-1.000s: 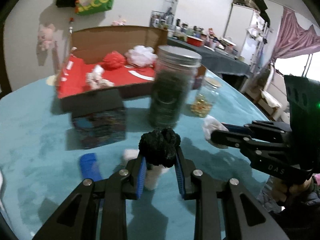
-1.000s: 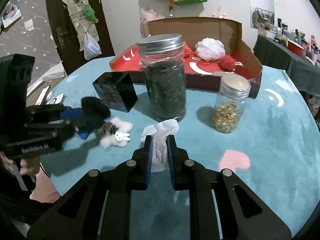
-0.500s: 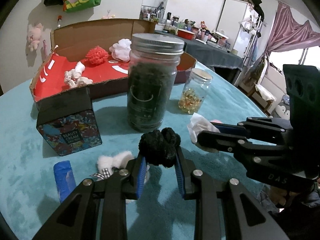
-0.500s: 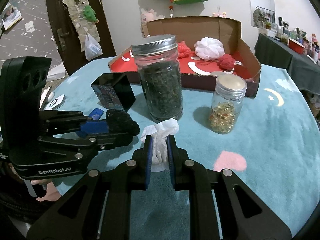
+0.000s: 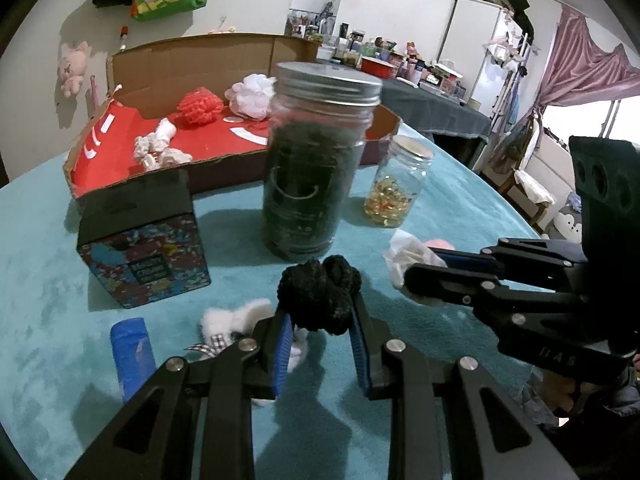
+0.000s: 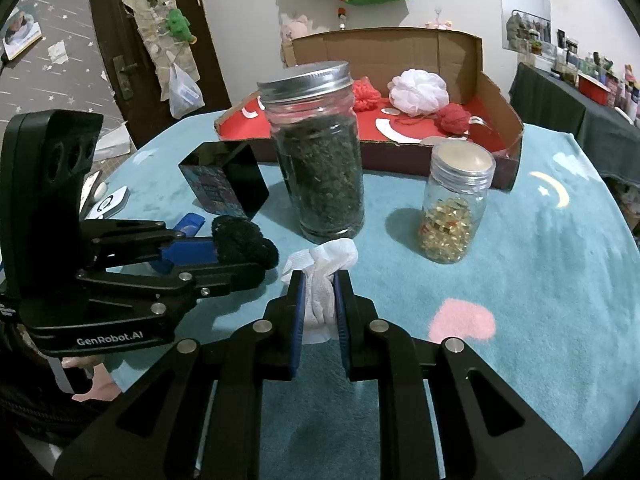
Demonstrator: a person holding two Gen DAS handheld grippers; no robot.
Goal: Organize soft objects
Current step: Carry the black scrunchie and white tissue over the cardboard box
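My left gripper (image 5: 320,312) is shut on a black fuzzy ball (image 5: 318,293), held above the teal table; it also shows in the right wrist view (image 6: 245,243). My right gripper (image 6: 319,294) is shut on a crumpled white tissue (image 6: 322,276), seen at the right in the left wrist view (image 5: 408,254). A white fluffy toy (image 5: 236,320) lies on the table under the left fingers. The open cardboard box (image 6: 440,52) with a red floor holds a white pouf (image 6: 418,92), red yarn balls (image 6: 454,118) and a knotted rope toy (image 5: 160,146).
A tall jar of dark leaves (image 6: 316,152) stands just ahead of both grippers. A small jar of yellow capsules (image 6: 456,208) is to its right. A black patterned box (image 5: 140,248) and a blue cylinder (image 5: 132,354) sit at the left.
Both grippers have kept their hold. The left gripper has come closer to the right one and the tall jar, with the black ball now beside the tissue.
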